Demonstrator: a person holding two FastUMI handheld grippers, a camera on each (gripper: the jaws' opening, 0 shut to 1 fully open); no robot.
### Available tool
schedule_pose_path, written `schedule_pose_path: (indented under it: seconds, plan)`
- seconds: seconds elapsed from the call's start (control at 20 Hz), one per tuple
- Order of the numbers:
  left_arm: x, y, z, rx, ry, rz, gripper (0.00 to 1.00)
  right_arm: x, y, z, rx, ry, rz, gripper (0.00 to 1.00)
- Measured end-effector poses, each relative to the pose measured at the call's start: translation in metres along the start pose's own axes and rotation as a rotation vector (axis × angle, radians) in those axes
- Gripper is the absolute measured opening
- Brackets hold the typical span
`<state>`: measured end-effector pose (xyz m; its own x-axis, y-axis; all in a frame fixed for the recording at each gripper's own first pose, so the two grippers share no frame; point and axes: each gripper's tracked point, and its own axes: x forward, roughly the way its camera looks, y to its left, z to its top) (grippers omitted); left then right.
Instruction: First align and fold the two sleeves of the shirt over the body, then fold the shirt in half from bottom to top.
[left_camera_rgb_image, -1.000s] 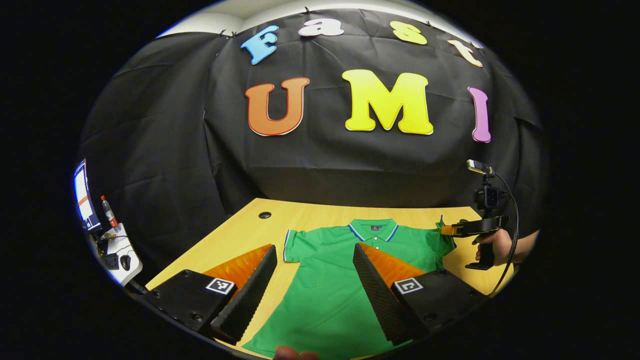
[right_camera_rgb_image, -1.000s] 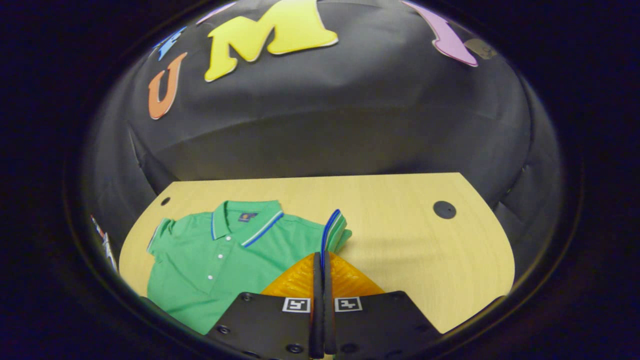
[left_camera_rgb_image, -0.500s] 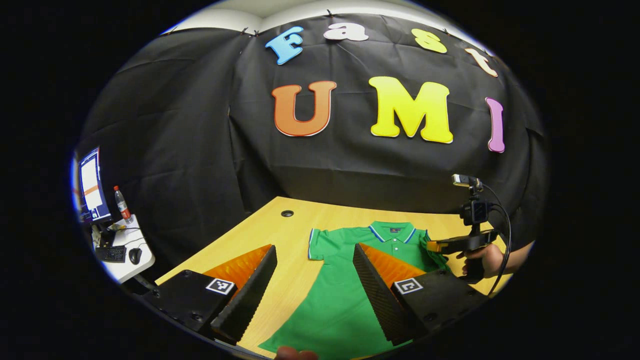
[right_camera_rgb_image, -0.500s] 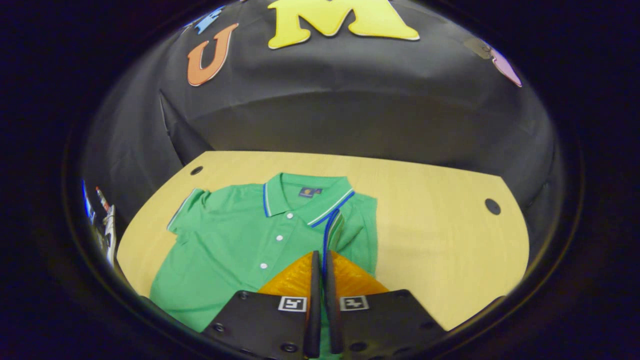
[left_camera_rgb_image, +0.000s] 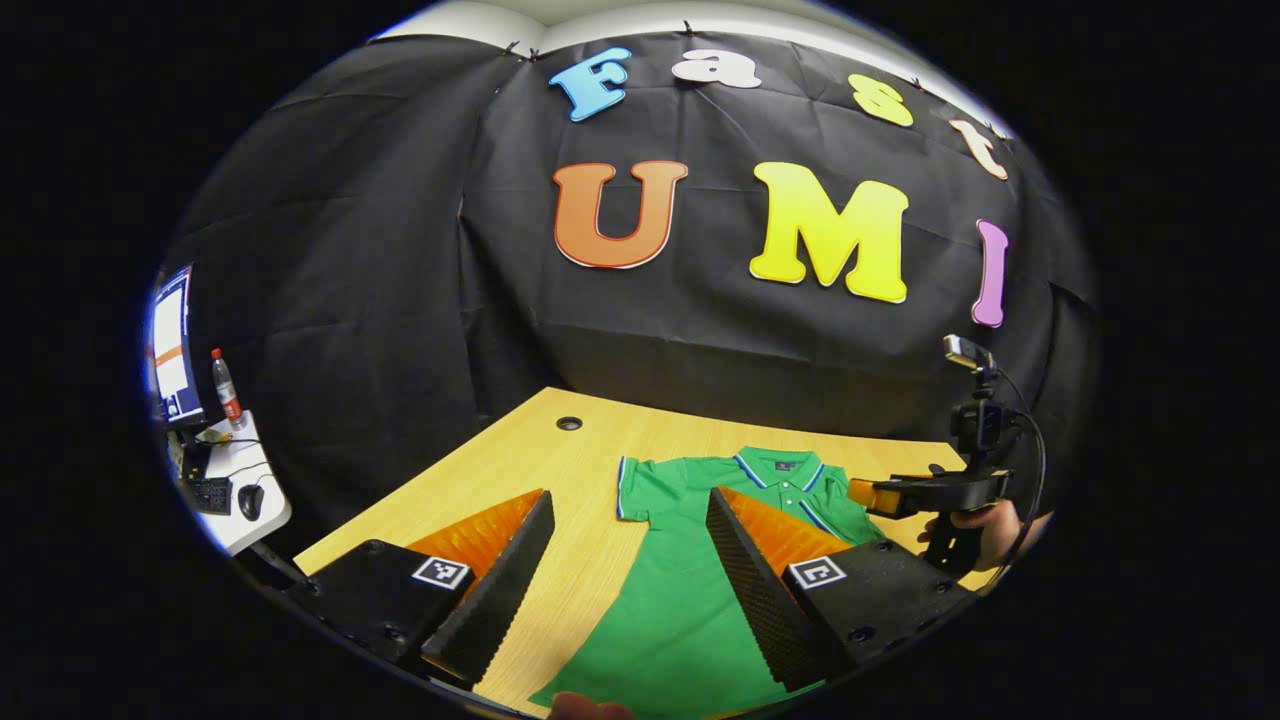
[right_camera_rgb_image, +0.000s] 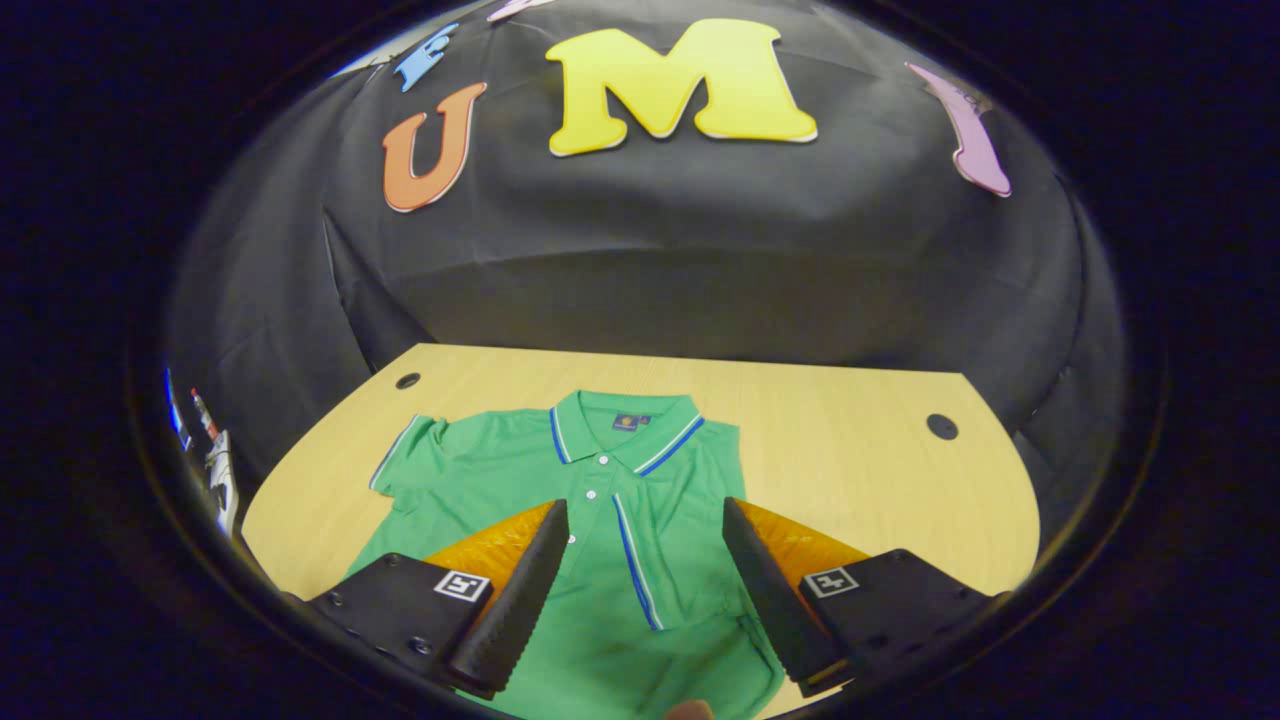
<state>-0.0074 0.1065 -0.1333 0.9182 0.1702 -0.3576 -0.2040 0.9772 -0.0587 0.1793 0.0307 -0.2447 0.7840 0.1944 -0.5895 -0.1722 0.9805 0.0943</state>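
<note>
On the wooden table (left_camera_rgb_image: 520, 450), left gripper view: green polo shirt (left_camera_rgb_image: 680, 600) lying flat, collar toward the far edge, one sleeve (left_camera_rgb_image: 632, 492) spread toward the table's left edge; left gripper (left_camera_rgb_image: 630, 560) with fingers wide apart, holding nothing, above the shirt's near left part; right gripper (left_camera_rgb_image: 905, 493) farther off over the shirt's far right shoulder, its grip not clear from here. Right gripper view: right gripper (right_camera_rgb_image: 645, 580) fingers spread, empty, over the shirt (right_camera_rgb_image: 520, 480), whose right sleeve (right_camera_rgb_image: 680, 560) lies folded across the body with its striped cuff just beside the placket; judged next, the left sleeve (right_camera_rgb_image: 405, 462) is best pinched at the cuff and laid to mirror it; hem cut off at the bottom.
</note>
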Motion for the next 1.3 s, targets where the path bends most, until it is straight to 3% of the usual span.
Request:
schedule_pose_path:
  seconds: [0.35,0.4,0.45,0.65,0.75,0.95,1.0,1.3]
  plan:
    - [0.056,-0.005,-0.016,-0.033,0.094,-0.194,1.0,-0.101,-0.015,0.025,-0.034,-0.093,-0.042,0.93]
    - [0.068,-0.004,-0.022,-0.046,0.121,-0.223,0.99,-0.114,-0.017,0.027,-0.04,-0.102,-0.049,0.97]
    - [0.078,-0.001,-0.031,-0.046,0.165,-0.243,0.99,-0.127,-0.018,0.028,-0.047,-0.11,-0.051,0.93]
    - [0.13,0.01,-0.057,-0.115,0.31,-0.306,0.99,-0.168,-0.019,0.027,-0.084,-0.125,-0.061,0.93]
    - [0.15,0.015,-0.071,-0.147,0.379,-0.334,0.99,-0.18,-0.023,0.021,-0.092,-0.116,-0.058,0.98]
    - [0.195,0.018,-0.085,-0.203,0.474,-0.373,0.98,-0.193,-0.04,-0.006,-0.069,-0.052,-0.09,0.93]
    - [0.206,0.019,-0.089,-0.223,0.497,-0.384,0.98,-0.194,-0.043,-0.011,-0.071,-0.039,-0.096,0.96]
    - [0.255,0.021,-0.106,-0.35,0.623,-0.399,0.94,-0.194,-0.053,-0.026,-0.063,0.0,-0.112,0.94]
